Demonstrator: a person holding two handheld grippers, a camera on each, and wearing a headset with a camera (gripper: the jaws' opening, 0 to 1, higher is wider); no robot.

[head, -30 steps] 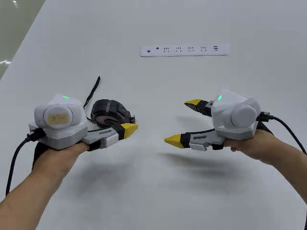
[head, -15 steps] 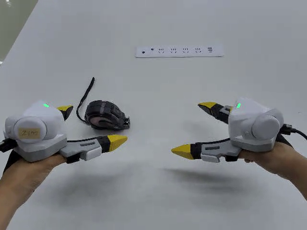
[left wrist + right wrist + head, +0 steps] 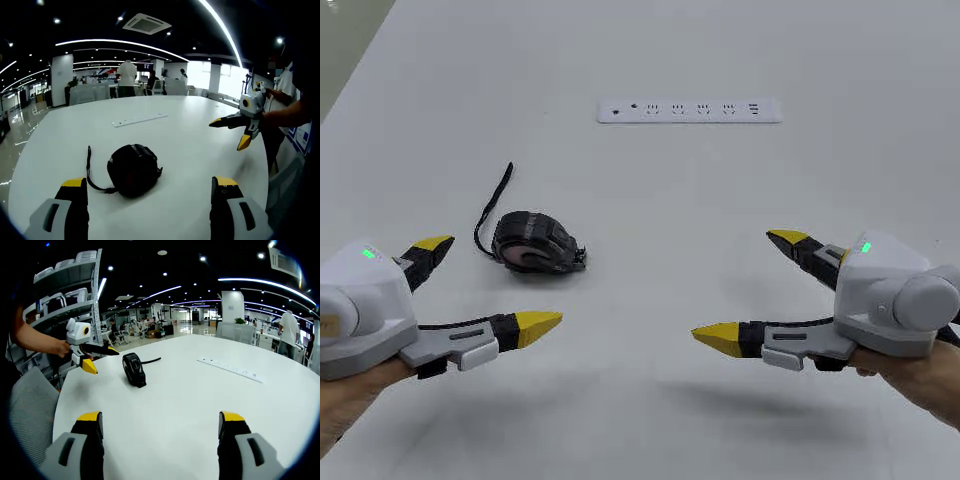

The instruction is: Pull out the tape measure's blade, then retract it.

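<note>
Open-plan office interior. A large white worktop [image 3: 720,50] with a rounded edge spans the foreground, and a white power strip [image 3: 689,109] lies flat on it. The dark ceiling [image 3: 100,15] carries long curved light strips [image 3: 115,40], recessed spotlights and a square air-conditioning cassette [image 3: 145,23]. White columns [image 3: 231,307] stand among distant desks. Bright windows [image 3: 212,75] line the far wall. The floor [image 3: 14,142] is glossy and reflective. A metal shelving rack [image 3: 65,310] stands behind a grey mesh chair [image 3: 25,415].
</note>
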